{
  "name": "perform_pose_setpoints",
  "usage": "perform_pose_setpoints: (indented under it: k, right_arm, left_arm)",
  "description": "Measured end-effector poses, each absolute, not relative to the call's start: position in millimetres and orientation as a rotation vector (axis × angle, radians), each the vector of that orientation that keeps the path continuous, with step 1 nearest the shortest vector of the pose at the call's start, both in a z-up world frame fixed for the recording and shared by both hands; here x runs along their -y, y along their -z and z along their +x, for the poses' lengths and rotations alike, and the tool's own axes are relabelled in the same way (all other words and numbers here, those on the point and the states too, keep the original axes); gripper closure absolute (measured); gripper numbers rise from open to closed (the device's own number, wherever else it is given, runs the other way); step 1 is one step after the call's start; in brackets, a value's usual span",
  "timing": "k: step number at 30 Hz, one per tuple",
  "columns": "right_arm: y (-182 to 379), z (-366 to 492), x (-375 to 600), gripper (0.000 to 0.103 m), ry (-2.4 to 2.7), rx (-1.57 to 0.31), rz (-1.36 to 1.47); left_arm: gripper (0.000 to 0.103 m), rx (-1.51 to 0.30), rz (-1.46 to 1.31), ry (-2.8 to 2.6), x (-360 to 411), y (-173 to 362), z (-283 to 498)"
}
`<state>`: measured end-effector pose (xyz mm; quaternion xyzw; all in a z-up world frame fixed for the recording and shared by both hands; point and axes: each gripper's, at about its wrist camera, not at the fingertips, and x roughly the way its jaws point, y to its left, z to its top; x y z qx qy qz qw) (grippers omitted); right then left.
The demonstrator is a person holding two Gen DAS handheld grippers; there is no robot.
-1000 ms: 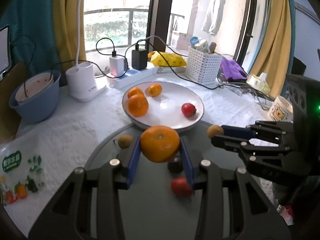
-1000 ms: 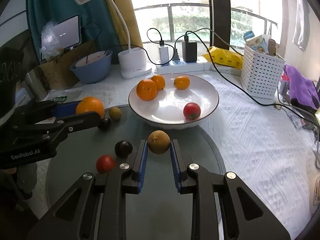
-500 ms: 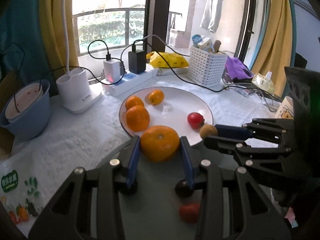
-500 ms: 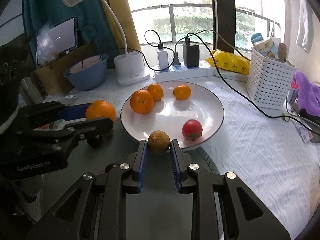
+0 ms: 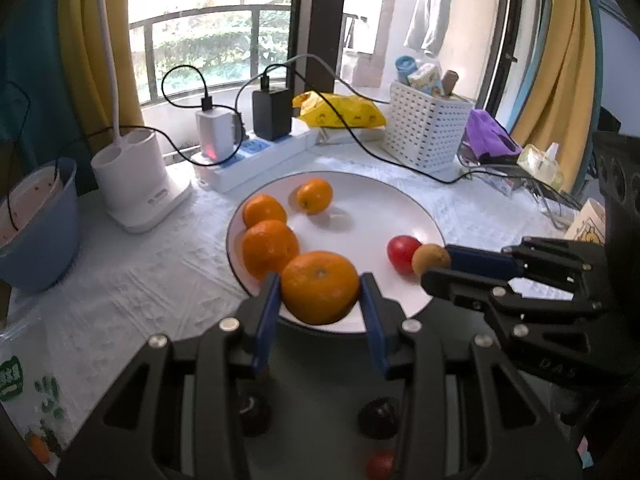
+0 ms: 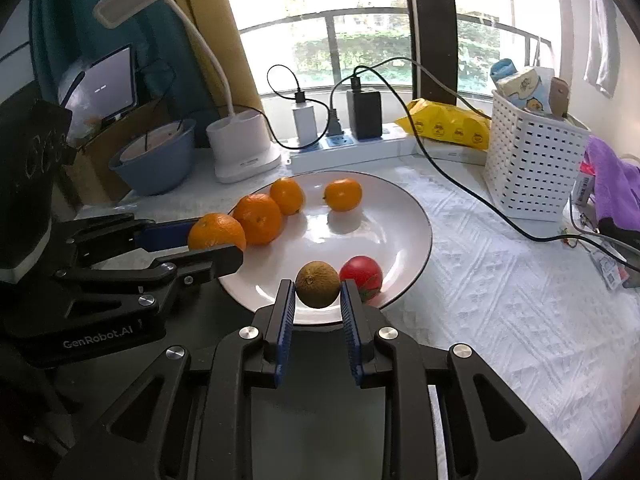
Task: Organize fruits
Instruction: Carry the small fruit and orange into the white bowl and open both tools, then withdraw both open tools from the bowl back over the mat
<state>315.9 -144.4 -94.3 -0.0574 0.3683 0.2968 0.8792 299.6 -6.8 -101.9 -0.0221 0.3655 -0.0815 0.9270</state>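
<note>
"GenRobot.AI" on left tongs (white lettering)

home: balcony laundry, curtains

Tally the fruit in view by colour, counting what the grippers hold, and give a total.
Orange: 4, with three on the white plate and one orange in the left gripper.
Red: 2, with one on the plate and one on the dark surface.
Brown: 1, in the right gripper.
Dark: 2, on the dark surface.
Total: 9.
</note>
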Motion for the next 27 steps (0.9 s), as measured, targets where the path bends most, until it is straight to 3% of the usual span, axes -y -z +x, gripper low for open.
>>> perform_pose_setpoints:
  k: [7, 8, 10, 13, 14, 17, 18, 20, 21, 27]
  right_arm:
    - [91, 317, 149, 0.075, -0.602, -0.764, -0.093]
    - [90, 317, 150, 0.068, -0.595, -0.763, -0.090]
    - [88, 317, 153, 0.063, -0.588, -0.765, -0.079]
    - [85, 315, 157, 0.062, -0.574, -0.758, -0.079]
    - [85, 314, 157, 0.062, -0.570, -0.757, -0.079]
    - [83, 311, 159, 0.061, -0.559, -0.753, -0.078]
    - [83, 309, 160, 0.059, -0.554, -0.753, -0.080]
    - [82, 307, 161, 0.038, -0.541, -0.751, -0.080]
    - [82, 305, 161, 0.034, -0.538, -0.748, -0.078]
    - [77, 297, 162, 0.031, -0.472, -0.730, -0.107]
  left_arm:
    - [0.060, -0.770, -0.025, 0.152, 10, 107, 308]
    - [0.056, -0.768, -0.030, 0.149, 9, 107, 307]
    - [0.055, -0.759, -0.035, 0.145, 8, 104, 306]
    - [0.050, -0.739, -0.034, 0.134, 7, 98, 301]
    - [0.043, -0.731, -0.040, 0.130, 5, 95, 298]
    - [0.041, -0.715, -0.052, 0.121, 1, 88, 292]
    - [0.040, -0.711, -0.051, 0.117, 0, 87, 290]
    - [0.040, -0.696, -0.049, 0.107, -2, 81, 284]
    - [0.040, -0.689, -0.047, 0.104, -2, 79, 282]
    - [0.035, -0.626, -0.038, 0.097, -6, 62, 260]
